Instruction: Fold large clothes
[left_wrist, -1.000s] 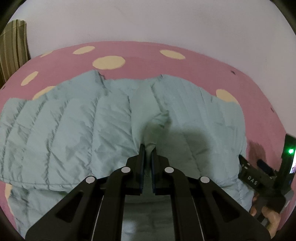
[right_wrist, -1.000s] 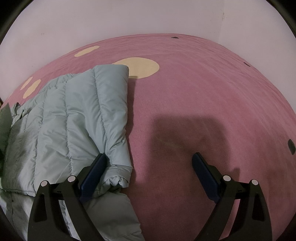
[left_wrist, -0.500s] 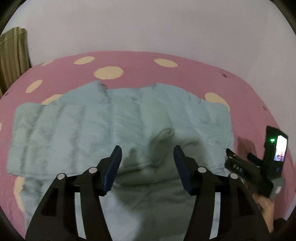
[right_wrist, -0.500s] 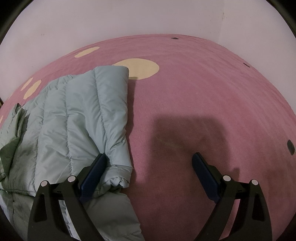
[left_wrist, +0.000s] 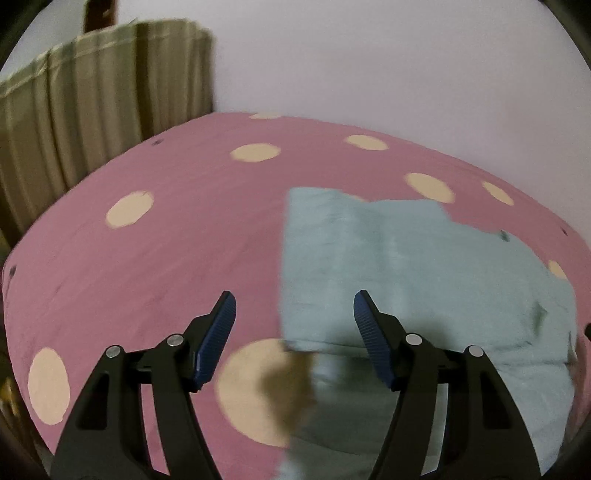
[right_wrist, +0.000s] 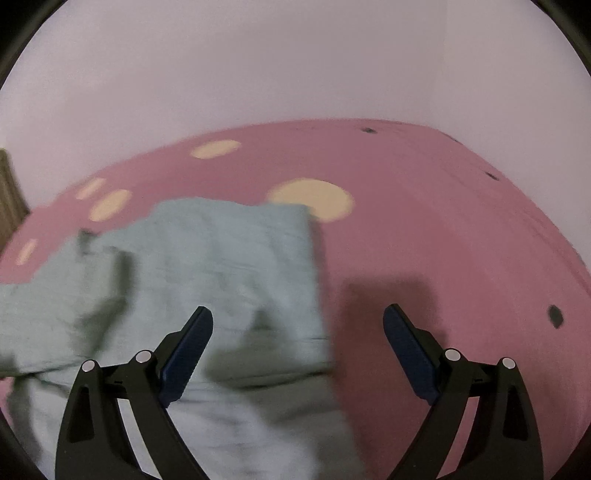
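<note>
A pale teal quilted jacket (left_wrist: 417, 266) lies partly folded on a pink bedsheet with cream dots (left_wrist: 177, 236). In the left wrist view my left gripper (left_wrist: 293, 310) hovers over the jacket's left edge, its jaws still opening and nothing between the blue pads. In the right wrist view the same jacket (right_wrist: 221, 266) fills the left half. My right gripper (right_wrist: 297, 321) hangs above the jacket's right edge, jaws wide apart and holding nothing. Both views are blurred by motion.
A striped olive curtain (left_wrist: 92, 96) hangs at the far left behind the bed. A plain pale wall (right_wrist: 295, 66) backs the bed. Bare pink sheet (right_wrist: 461, 240) spreads to the right of the jacket.
My left gripper let go of the jacket fold, opened, and swung left to the jacket's left edge. My right gripper rose and drew back from the sleeve cuff.
</note>
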